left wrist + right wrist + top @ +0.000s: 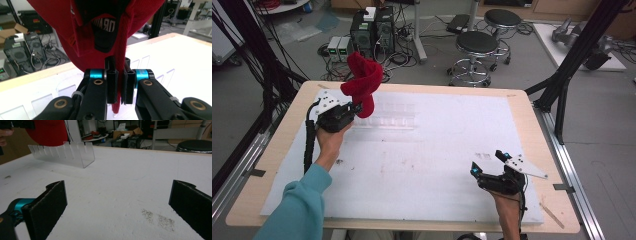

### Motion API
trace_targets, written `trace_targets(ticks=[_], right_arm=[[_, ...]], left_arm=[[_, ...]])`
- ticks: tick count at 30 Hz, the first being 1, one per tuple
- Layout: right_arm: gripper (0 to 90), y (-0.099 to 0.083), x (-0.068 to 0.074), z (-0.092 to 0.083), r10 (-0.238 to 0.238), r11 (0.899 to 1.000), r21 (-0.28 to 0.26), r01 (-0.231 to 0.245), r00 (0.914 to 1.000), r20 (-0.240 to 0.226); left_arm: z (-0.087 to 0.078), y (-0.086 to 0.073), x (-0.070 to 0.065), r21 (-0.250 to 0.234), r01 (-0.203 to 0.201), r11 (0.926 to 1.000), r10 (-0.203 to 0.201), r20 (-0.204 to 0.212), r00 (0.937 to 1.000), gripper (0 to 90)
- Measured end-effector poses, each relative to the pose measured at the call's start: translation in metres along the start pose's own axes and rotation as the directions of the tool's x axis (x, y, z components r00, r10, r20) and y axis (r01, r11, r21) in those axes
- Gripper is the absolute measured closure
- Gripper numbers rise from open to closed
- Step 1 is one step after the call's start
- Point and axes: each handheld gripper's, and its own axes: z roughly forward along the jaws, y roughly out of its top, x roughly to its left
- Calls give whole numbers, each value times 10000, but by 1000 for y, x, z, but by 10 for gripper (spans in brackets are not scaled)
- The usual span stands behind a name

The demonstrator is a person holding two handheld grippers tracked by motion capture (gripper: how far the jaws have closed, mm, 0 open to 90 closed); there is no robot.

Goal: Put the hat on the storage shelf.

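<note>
red cap (82, 30) cut off by top edge.

Red cloth (362, 80) w/ black label; white table (437, 165); clear rack (67, 155).

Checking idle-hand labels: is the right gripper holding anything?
No: the right gripper has its jaws wide apart over the bare table, nothing between them.

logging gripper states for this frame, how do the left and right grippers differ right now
The left gripper has its fingers shut on the red cloth, while the right gripper has its fingers spread wide, holding nothing. The left gripper is raised near the clear slotted rack at the far left; the right gripper sits low over the white table at the near right. Both have black fingers with blue fittings.
</note>
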Motion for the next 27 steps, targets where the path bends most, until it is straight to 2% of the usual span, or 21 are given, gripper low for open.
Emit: trace_targets(ticks=[2, 3, 4, 11, 16, 20, 21, 24, 27], right_arm=[[4, -1, 2, 0, -17, 10000, -61, 17, 10000, -41], [5, -2, 3, 0, -24, 9999, -100, 24, 10000, -54], [4, -3, 4, 0, -30, 9999, -131, 29, 10000, -65], [4, -16, 3, 3, -298, 9980, -561, 295, 9995, -48], [4, -23, 2, 8, -317, 9951, -936, 318, 9995, 27], [4, -25, 1, 14, -252, 9956, -900, 256, 9997, 48], [4, -26, 0, 17, -244, 9961, -848, 248, 9997, 51], [4, -27, -1, 20, -177, 9966, -799, 183, 9998, 80], [4, -27, -1, 22, -192, 9967, -793, 200, 9998, 101]], left_arm=[[0, 0, 1, 6, 219, 9998, -219, 2, 9998, 853], [-1, 0, 1, 14, 205, 9998, -205, 9, 9998, 853], [-1, 0, 1, 38, 58, 10000, -58, 61, 10000, 854], [-2, 0, 2, -48, -109, 9999, 111, 346, 9993, 853], [-4, 0, 5, -25, -277, 9996, 278, 601, 9978, 854], [-4, 1, 11, 24, -220, 9998, 218, 766, 9968, 854], [-3, 5, 14, 283, -431, 9987, 404, 901, 9951, 854], [-1, 10, 14, 520, -646, 9966, 587, 1079, 9924, 854], [0, 10, 15, 470, -547, 9974, 489, 1165, 9920, 854]])
